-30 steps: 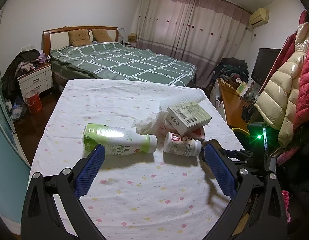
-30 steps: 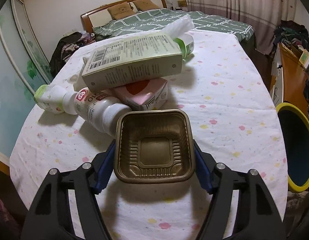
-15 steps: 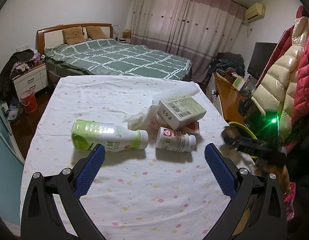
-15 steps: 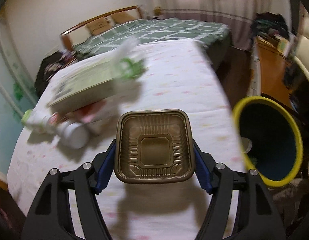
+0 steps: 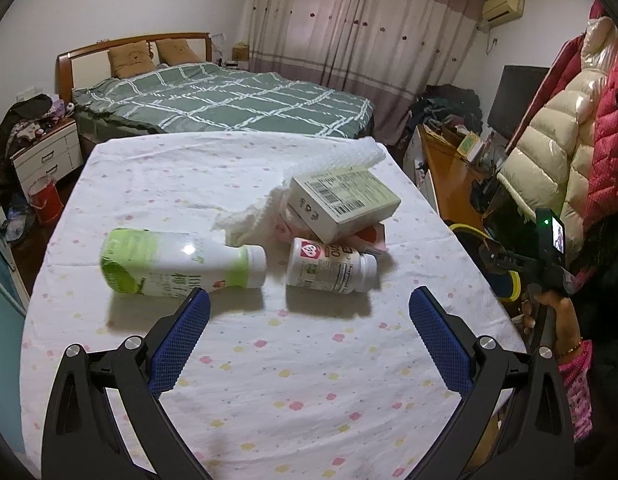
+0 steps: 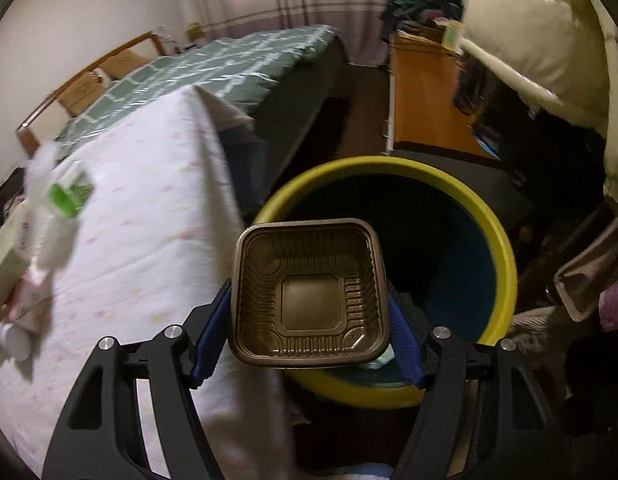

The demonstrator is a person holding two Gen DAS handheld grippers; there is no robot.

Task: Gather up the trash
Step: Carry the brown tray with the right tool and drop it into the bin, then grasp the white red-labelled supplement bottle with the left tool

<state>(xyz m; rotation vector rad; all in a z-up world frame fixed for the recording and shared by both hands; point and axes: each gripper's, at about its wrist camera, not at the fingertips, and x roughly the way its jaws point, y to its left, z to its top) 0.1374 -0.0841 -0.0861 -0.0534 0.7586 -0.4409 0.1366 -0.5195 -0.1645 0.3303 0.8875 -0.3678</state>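
One brown tray [image 6: 309,292] pinched in right claw [image 6: 309,320], above yellow-rimmed bin [image 6: 505,248]; left claw [image 5: 309,320] spread.

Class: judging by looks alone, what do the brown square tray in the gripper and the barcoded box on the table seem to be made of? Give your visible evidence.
Brown tray: probably thin moulded plastic with a slight sheen; ribbed walls and a pressed, rounded rim suggest it.
Barcoded box: probably matte printed cardboard; sharp folded edges, flat faces and no glare suggest it.
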